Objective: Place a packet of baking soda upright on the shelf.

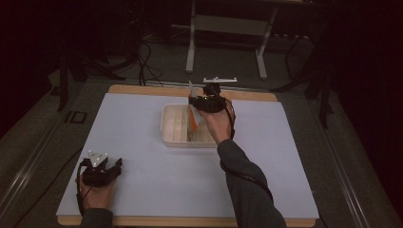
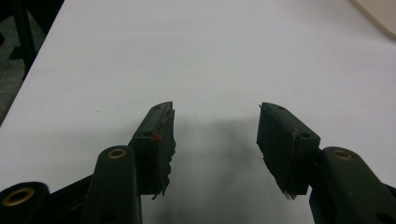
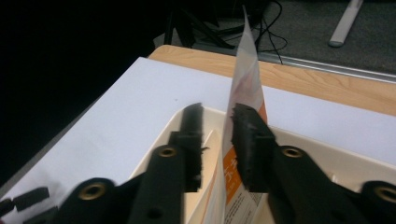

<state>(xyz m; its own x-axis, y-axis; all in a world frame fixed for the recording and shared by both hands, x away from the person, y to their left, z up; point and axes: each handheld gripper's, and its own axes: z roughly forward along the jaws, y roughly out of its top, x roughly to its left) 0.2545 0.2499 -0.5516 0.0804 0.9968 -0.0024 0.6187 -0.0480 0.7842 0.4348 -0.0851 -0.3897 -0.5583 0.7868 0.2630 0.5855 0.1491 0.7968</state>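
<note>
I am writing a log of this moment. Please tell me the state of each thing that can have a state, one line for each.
Left gripper: open, empty, low over the white mat.
Right gripper: partly open around the packet, over the tray.
Packet: upright on edge, standing in the tray.
Tray: upright on the mat, open top, with dividers inside.

A white mat (image 1: pixel 142 137) covers a wooden table (image 1: pixel 142 90). Beyond it, on grey floor (image 1: pixel 161 61), stand a white frame's legs (image 1: pixel 191 47) and dark cables (image 1: pixel 142 59).
</note>
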